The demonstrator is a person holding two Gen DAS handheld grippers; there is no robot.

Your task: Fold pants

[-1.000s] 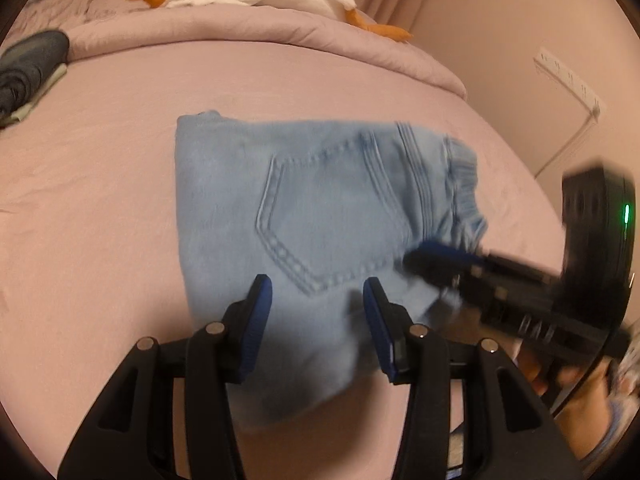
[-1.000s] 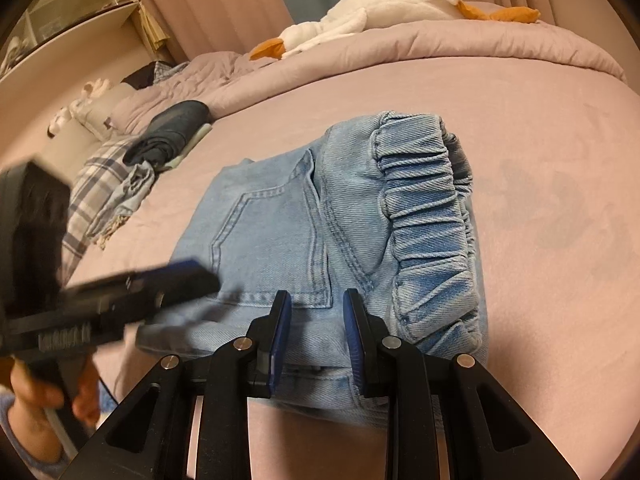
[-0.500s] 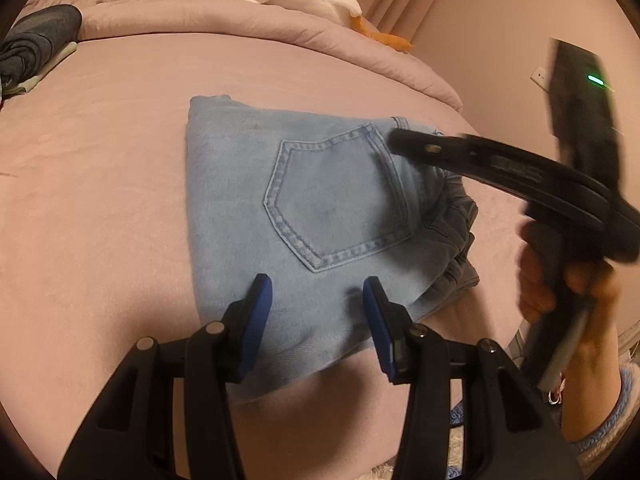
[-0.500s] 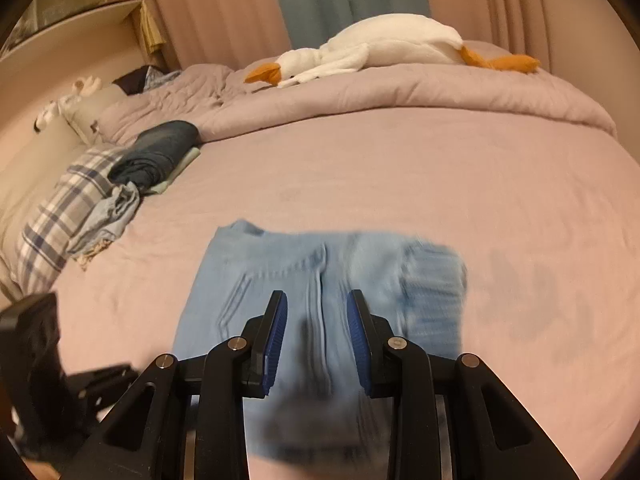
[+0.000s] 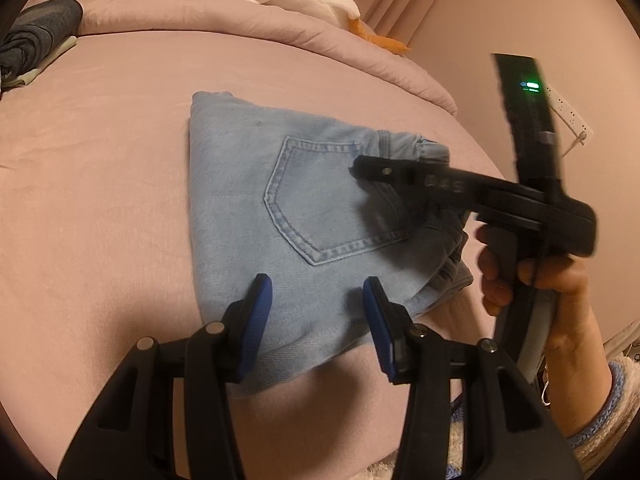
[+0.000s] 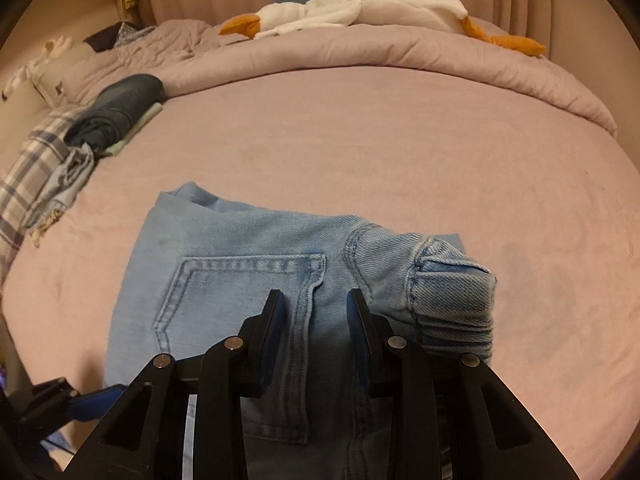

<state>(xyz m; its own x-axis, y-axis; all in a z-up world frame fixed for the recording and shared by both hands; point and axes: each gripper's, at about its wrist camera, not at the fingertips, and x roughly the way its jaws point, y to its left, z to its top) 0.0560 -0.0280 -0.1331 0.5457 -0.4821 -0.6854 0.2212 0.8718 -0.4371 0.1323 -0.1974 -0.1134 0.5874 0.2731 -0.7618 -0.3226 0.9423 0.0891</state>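
Down comes the right gripper (image 6: 316,316) again, back low over the pants (image 5: 288,216) after lifting clear half a second ago, and the denim now fills the near part of its view. Its jaws stand apart, straddling the seam beside the back pocket (image 6: 240,292), with nothing pinched between them. Seen from the left wrist view, that same right gripper (image 5: 360,166) reaches in from the right, its tip over the pocket's far right corner; whether it touches the cloth, I cannot tell. The left gripper (image 5: 318,312) hangs over the near edge of the folded pants, jaws wide open and holding nothing. The pants lie folded into a compact packet on the pink bed (image 6: 400,152), elastic waistband (image 6: 452,300) bunched on the right. A plush goose (image 6: 360,4) rests on the rolled duvet at the far side, and dark folded clothes (image 6: 116,112) sit at the far left.
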